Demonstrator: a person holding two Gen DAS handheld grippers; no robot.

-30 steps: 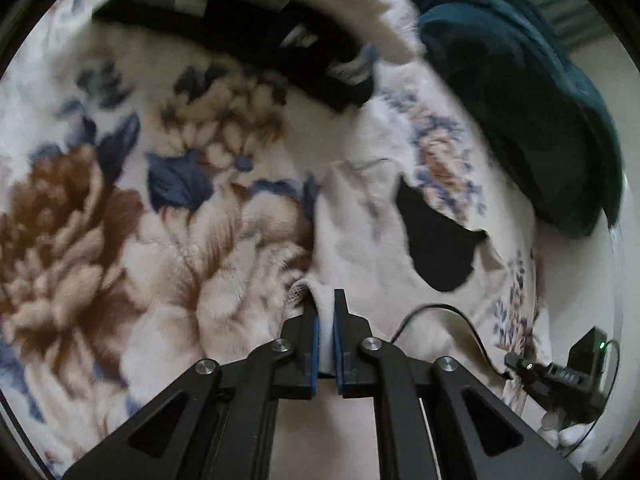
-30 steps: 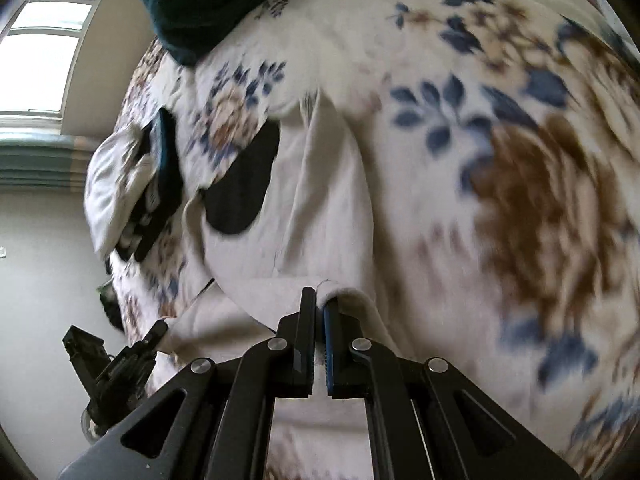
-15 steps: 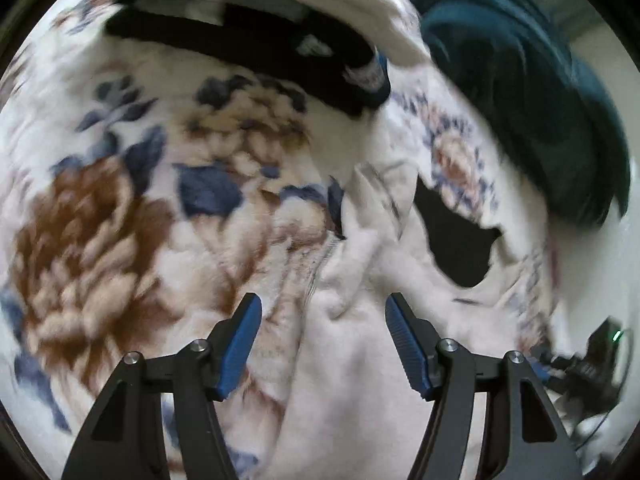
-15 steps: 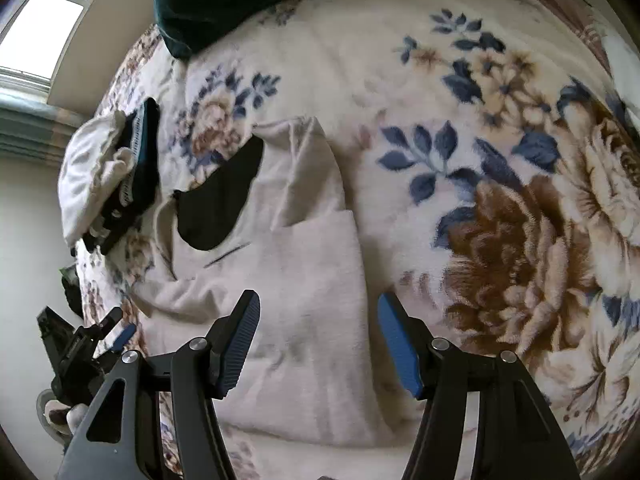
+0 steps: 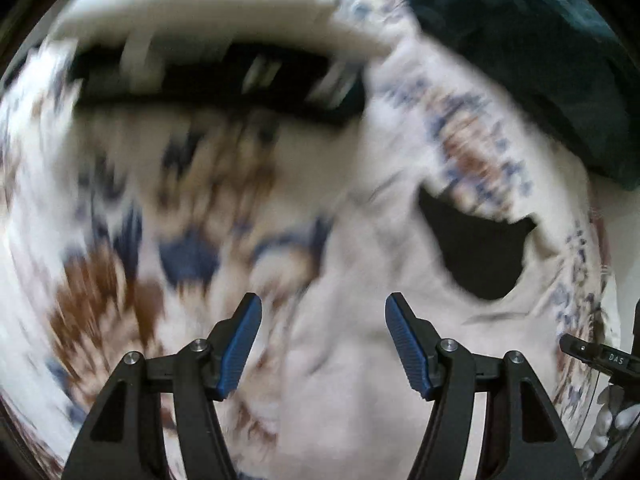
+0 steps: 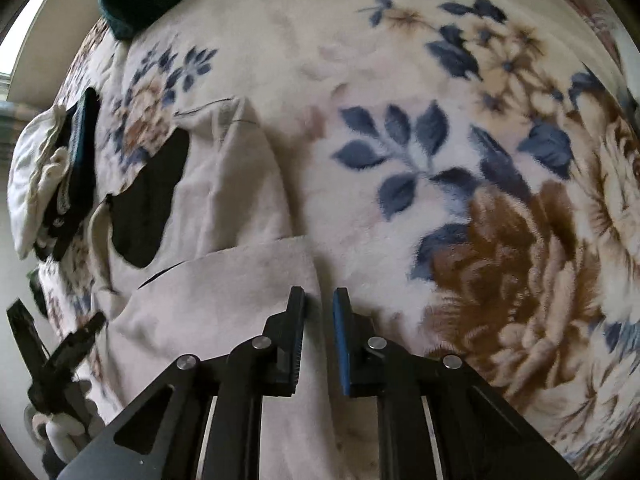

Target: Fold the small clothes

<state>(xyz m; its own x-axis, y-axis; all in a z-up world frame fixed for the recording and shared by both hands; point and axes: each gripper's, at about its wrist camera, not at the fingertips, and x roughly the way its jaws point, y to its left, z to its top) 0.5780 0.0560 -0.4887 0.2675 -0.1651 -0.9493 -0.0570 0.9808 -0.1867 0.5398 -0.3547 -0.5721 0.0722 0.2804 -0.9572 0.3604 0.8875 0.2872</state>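
**First fold laid, more folding left**

The cream garment lies on the flowered bed blanket, its lower part doubled over; further folds look unfinished. The right gripper, jaws narrowing but not pinching, straddles the folded corner's edge. The left gripper hangs spread above the cloth, holding nothing.
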